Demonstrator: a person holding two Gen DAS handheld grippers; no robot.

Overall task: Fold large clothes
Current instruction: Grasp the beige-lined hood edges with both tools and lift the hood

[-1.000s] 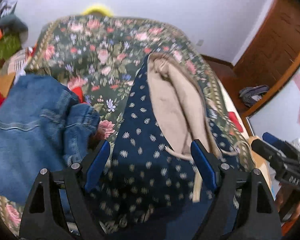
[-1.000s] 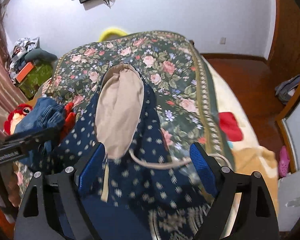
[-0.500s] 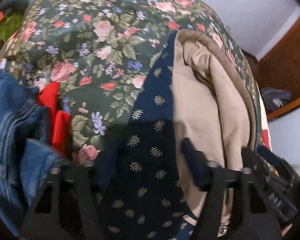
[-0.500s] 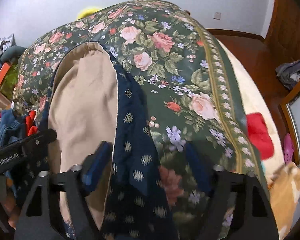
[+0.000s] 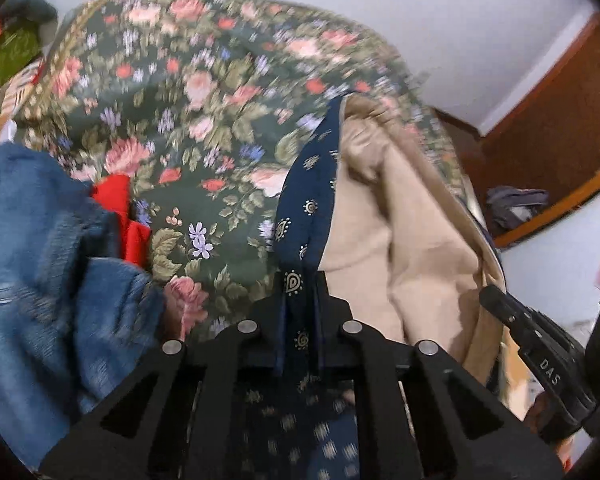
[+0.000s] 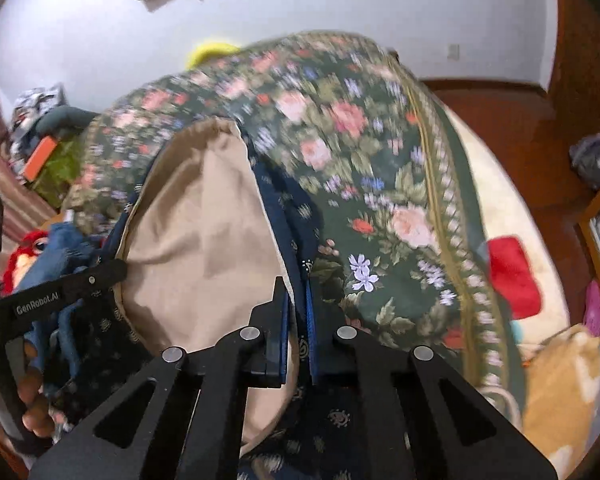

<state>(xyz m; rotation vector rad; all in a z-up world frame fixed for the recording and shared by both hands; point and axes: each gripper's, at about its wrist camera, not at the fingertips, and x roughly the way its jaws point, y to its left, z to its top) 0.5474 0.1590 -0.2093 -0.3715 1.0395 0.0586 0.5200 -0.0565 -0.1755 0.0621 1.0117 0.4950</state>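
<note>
Left gripper (image 5: pixel 300 300) and right gripper (image 6: pixel 298 308): fingers just closed, each pinching a navy edge of the garment (image 5: pixel 380 240), tan lining up, at 12 o'clock on the floral bed (image 5: pixel 188 120); paired grips probably for lifting into a fold. Jeans (image 5: pixel 32 260) at 9 o'clock.

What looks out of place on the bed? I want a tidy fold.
Only clutter stands out: crumpled jeans and a red cloth are heaped beside the navy garment, whose edge both grippers have just closed on.
</note>
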